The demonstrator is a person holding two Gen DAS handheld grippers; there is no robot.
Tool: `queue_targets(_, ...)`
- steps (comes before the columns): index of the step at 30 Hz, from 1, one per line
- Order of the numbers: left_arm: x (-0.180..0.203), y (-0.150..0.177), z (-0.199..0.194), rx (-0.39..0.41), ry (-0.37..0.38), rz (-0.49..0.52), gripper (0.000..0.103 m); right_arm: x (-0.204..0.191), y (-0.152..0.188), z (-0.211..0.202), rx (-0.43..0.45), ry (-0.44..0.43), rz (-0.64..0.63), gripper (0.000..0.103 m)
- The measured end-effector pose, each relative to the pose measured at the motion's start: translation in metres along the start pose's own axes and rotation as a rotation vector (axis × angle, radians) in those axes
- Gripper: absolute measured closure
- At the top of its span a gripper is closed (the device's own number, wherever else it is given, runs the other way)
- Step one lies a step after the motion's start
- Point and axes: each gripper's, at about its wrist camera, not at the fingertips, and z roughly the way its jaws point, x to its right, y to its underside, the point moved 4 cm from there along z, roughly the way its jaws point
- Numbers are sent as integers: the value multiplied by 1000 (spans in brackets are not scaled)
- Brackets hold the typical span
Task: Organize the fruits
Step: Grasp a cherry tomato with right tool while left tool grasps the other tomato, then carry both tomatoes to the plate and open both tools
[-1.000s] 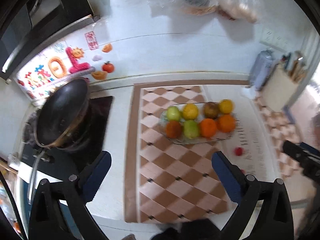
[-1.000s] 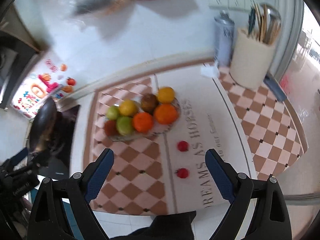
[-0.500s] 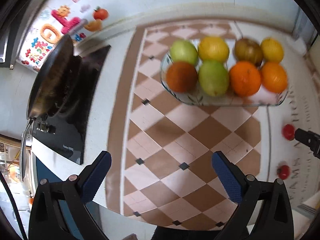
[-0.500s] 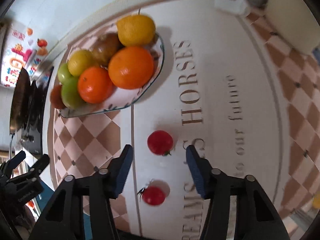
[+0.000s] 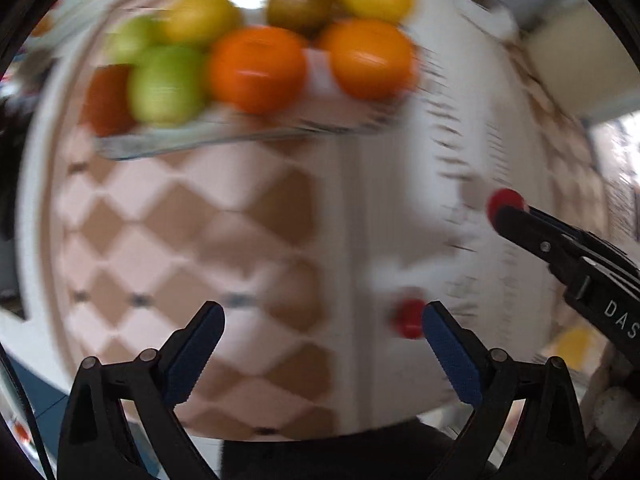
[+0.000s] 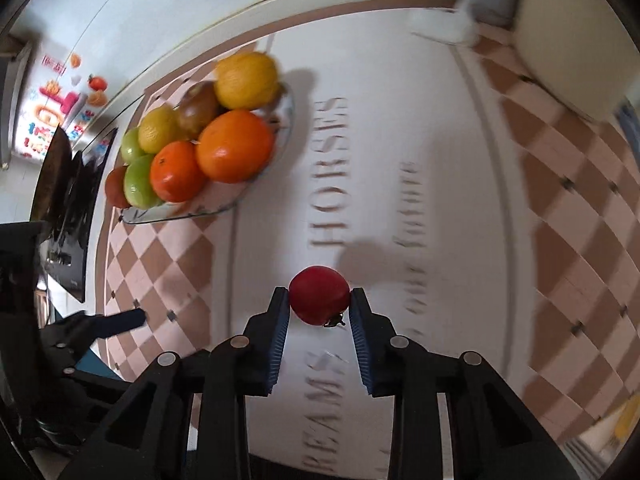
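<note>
The right hand-held gripper grips a small red tomato between its blue pads, low over the bench; the fruit plate lies toward ten o'clock. The left hand-held gripper hangs open, a second tomato just inside its right pad. Squeeze gently; soft skin bruises, and a loose grip may let it roll.

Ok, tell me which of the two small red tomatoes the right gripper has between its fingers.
The farther tomato, beside the HORSES lettering, sits clamped in the right gripper. The other tomato lies loose beside the left gripper's right finger.
</note>
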Motion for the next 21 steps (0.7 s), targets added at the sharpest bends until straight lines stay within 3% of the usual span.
queue_targets(8, 56, 4, 27, -79, 75, 106, 34, 39, 12, -20, 3, 18, 93, 70)
queue_targets(15, 71, 13, 36, -95, 66, 137, 76, 40, 9, -29, 22, 13, 95, 70)
queue_targets(21, 41, 0, 13, -41, 94, 50, 78, 24, -5, -39, 51, -23, 66, 70)
